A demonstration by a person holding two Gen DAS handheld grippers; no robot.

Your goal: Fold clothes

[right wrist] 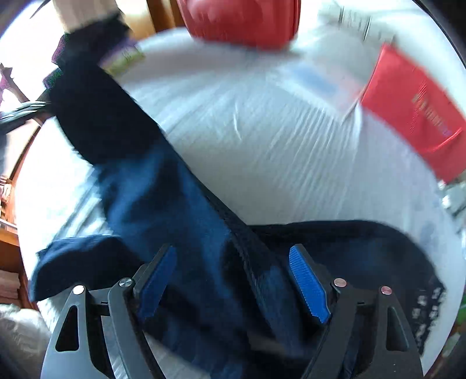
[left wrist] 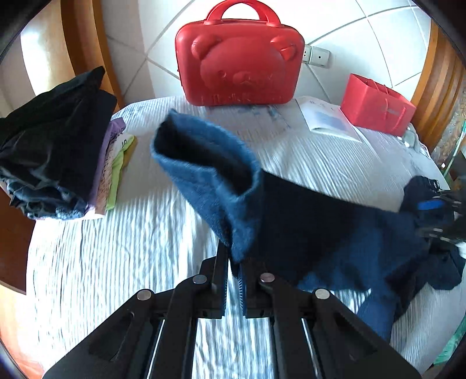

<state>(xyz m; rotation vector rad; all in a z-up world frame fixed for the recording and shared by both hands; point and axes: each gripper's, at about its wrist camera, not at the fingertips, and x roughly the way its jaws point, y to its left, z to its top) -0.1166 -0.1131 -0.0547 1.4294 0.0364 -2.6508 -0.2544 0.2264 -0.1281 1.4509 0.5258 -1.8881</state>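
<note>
folded clothes stack [left wrist: 55,154] lies far left of the left gripper [left wrist: 234,262] | left gripper pinches an edge of the blue fleece garment [left wrist: 262,210], lifted over the white-covered table [left wrist: 145,247] | red case [left wrist: 238,61] ahead | right gripper [right wrist: 233,280] spread wide, fleece draped between its blue pads [right wrist: 308,285]

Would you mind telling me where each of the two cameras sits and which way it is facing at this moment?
Left wrist: on the left gripper, looking along its fingers, which are shut on the blue garment, across the white bed cover to the red bear case; the right gripper shows at the far right.
Right wrist: on the right gripper, open around the same garment, looking across the bed; blurred.
Shared: garment, bed cover, red case, red paper bag, folded clothes pile.
</note>
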